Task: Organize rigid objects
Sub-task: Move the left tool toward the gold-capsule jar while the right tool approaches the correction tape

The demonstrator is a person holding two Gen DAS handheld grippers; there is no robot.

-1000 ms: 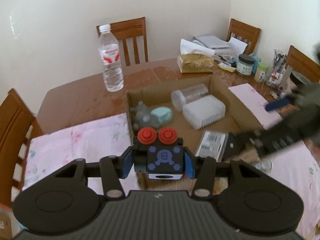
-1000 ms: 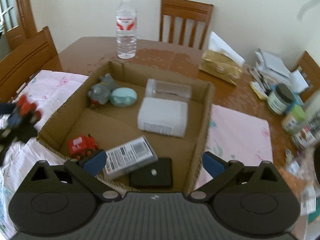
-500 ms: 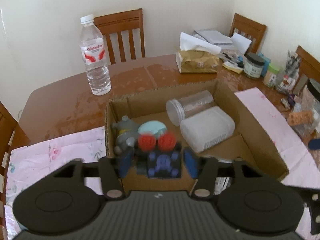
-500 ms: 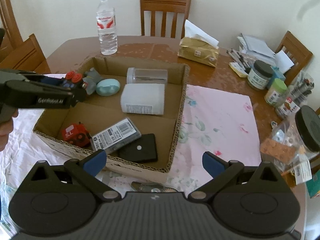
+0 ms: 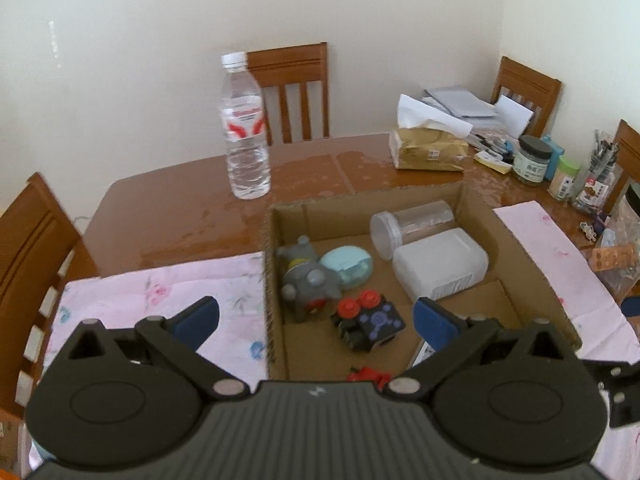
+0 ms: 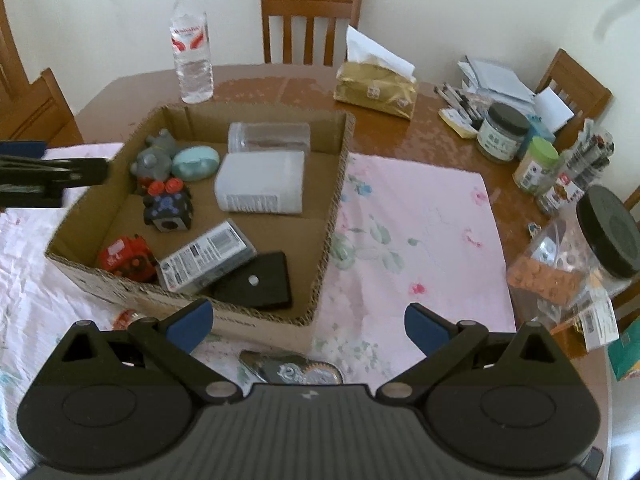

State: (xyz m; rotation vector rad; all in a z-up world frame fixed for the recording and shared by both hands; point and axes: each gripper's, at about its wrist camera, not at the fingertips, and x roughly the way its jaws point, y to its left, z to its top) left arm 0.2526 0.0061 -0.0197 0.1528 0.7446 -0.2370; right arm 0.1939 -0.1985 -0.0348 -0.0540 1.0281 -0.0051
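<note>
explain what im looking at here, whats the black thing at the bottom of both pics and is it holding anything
No robot here: a person holds a two-finger gripper in each hand, each with a camera looking along its blue-tipped fingers. One picture is from the left gripper, the other from the right gripper. On the wooden table a cardboard box holds toys and containers. The left jaws have just been opening and now stand wide; the black toy with red knobs lies loose in the box. The right gripper is open too, holding nothing.
</note>
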